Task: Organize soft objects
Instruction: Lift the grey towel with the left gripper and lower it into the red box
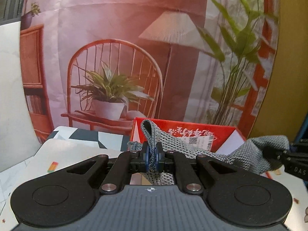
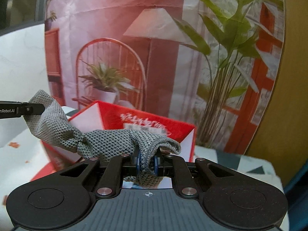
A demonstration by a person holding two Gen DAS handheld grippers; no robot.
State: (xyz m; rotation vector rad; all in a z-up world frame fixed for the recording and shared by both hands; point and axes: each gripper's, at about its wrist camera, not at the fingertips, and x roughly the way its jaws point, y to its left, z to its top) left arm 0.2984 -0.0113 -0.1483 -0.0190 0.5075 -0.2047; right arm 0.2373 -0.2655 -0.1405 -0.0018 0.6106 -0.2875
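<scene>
A grey knitted cloth [image 1: 192,146] hangs stretched between my two grippers, above an open red box [image 1: 221,132]. My left gripper [image 1: 153,158] is shut on one end of the cloth, a folded loop sticking up past the pads. My right gripper [image 2: 147,163] is shut on the other end, which bunches over the fingers. In the right wrist view the cloth [image 2: 107,140] runs left to the left gripper's black finger [image 2: 32,109]; the red box [image 2: 173,129] sits behind it. In the left wrist view the right gripper [image 1: 273,157] shows at the right edge, clamped on the cloth.
A printed backdrop [image 1: 134,48] of a chair, lamp and plants stands close behind the box. A white table [image 1: 63,154] with a black-and-white patterned mat [image 1: 86,136] lies below. A small coloured eraser-like piece [image 1: 53,166] lies on the table at left.
</scene>
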